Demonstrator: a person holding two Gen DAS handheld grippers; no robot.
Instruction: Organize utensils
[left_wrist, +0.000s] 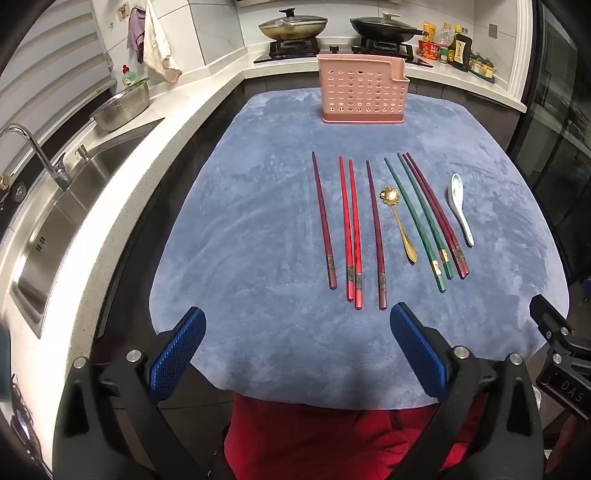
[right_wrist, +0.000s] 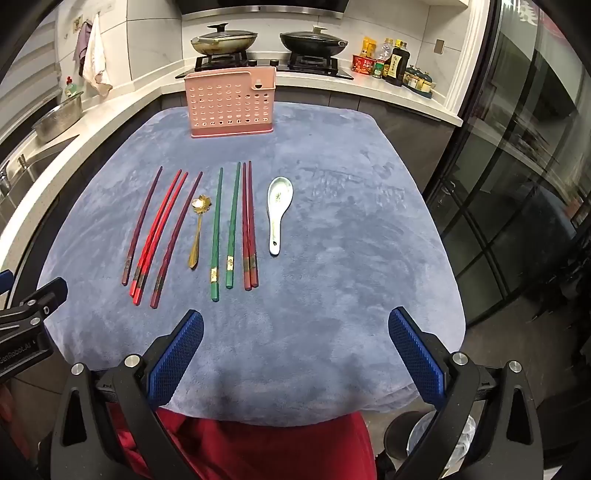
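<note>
Your left claw (left_wrist: 297, 341) is wide open and holds nothing. Your right claw (right_wrist: 295, 341) is wide open too, and it is empty as well. Both claws hang over the near edge of the bench (right_wrist: 332, 350), tipped down toward the blue cloth, side by side and apart.

Nothing is put away yet, I think. All the work is still to do.

Just ahead of your left claw lie the red chopsticks (left_wrist: 351, 236), with a dark purple chopstick (left_wrist: 324, 221) on their left and another on their right. A bit farther and to the right is the gold spoon (left_wrist: 400, 229).

Ahead of your right claw and a little to its left lie the green chopsticks (right_wrist: 223, 229) and the dark red chopsticks (right_wrist: 248, 225), which touch each other. Next to those, straight ahead of your right claw, is the white spoon (right_wrist: 279, 214), bowl up.

Far past all of them, at the back of the cloth, stands the pink holder (right_wrist: 231, 105). It is upright. I cannot see inside it, but nothing sticks out of its top.
</note>
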